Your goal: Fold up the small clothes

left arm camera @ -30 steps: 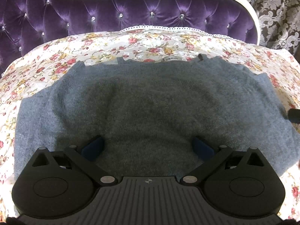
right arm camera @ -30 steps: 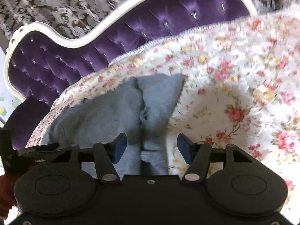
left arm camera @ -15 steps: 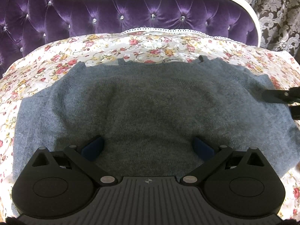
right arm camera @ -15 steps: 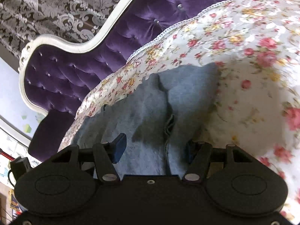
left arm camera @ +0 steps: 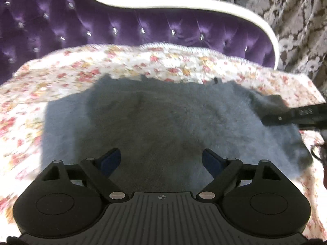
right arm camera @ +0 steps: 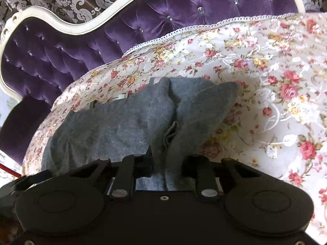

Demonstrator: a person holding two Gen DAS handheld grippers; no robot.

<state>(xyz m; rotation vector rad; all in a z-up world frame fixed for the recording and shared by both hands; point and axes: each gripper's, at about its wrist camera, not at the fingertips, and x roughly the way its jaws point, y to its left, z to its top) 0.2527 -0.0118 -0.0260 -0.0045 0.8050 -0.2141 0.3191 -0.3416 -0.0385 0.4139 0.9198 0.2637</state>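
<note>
Since a second ago our right gripper (right arm camera: 166,164) has pulled its jaws in and now pinches a bunched fold of the fuzzy grey knit sweater (left arm camera: 163,126), lifting that sleeve side; our left gripper (left arm camera: 161,160) has narrowed slightly, its jaws still apart over the cloth. The sweater lies spread on the floral bedspread (right arm camera: 276,81) before the tufted purple velvet headboard (right arm camera: 143,26). A white neck label (right arm camera: 118,97) carries print too small to read, we think.
</note>
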